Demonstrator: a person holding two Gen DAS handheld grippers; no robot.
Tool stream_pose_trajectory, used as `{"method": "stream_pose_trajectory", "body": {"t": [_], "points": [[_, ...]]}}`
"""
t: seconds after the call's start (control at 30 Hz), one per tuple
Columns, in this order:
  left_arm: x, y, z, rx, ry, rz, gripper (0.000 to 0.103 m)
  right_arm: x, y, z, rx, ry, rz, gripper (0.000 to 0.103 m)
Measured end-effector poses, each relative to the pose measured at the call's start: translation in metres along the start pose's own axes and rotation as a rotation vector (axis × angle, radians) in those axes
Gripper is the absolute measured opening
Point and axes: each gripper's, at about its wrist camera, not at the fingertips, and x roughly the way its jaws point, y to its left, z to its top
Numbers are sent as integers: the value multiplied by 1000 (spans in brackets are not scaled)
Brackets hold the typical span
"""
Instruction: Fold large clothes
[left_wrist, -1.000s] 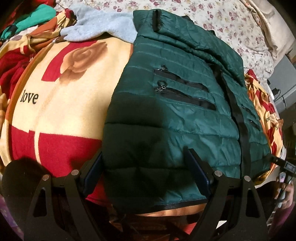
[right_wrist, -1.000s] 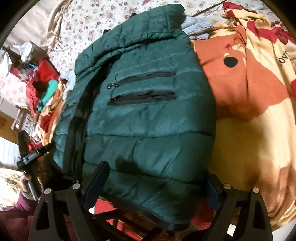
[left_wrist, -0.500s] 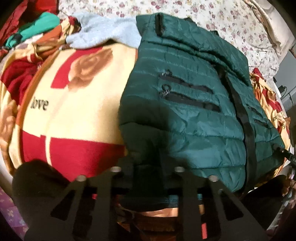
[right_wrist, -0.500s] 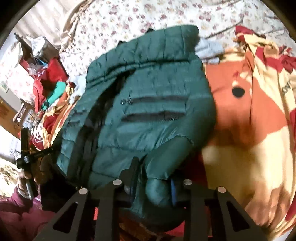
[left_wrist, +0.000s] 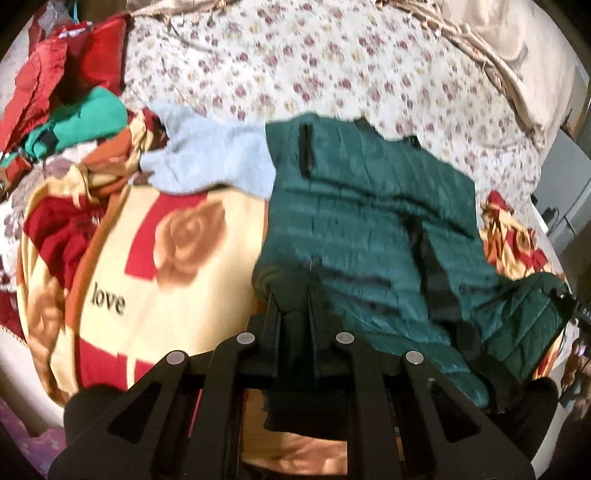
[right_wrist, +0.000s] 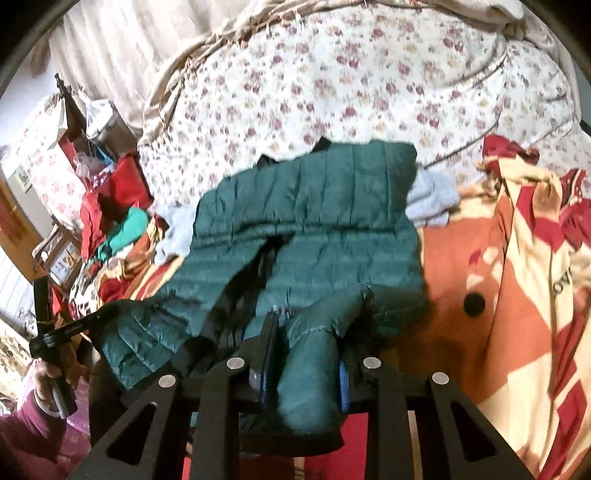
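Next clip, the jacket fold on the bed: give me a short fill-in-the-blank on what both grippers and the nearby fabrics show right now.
1. Both grippers are shut on the hem of the ____ puffer jacket.
2. The blanket under the jacket carries the printed word ____.
3. The right gripper has pads coloured ____.
4. The left gripper pinches the jacket beside the rose-patterned ____.

Missing words: green; love; blue; blanket

A bed covered by a cream sheet with small purple flowers carries a cream-and-red rose-print fleece blanket at seven o'clock, a dark green quilted puffer jacket centrally, and a pale blue fuzzy garment at eleven o'clock of it.
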Motion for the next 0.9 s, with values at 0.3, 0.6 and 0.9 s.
{"method": "stream_pose_trajectory", "body": {"t": [0.3,0.6,0.9], "points": [[2,-10,60,-10,-127,26,11,9,-17,55,24,-83,-32,25],[22,-22,126,-4,-274,120,11,43,-40,112,63,-115,-66,25],[74,-8,130,-91,-64,-54,14,89,-44,132,85,-76,-72,25]]}}
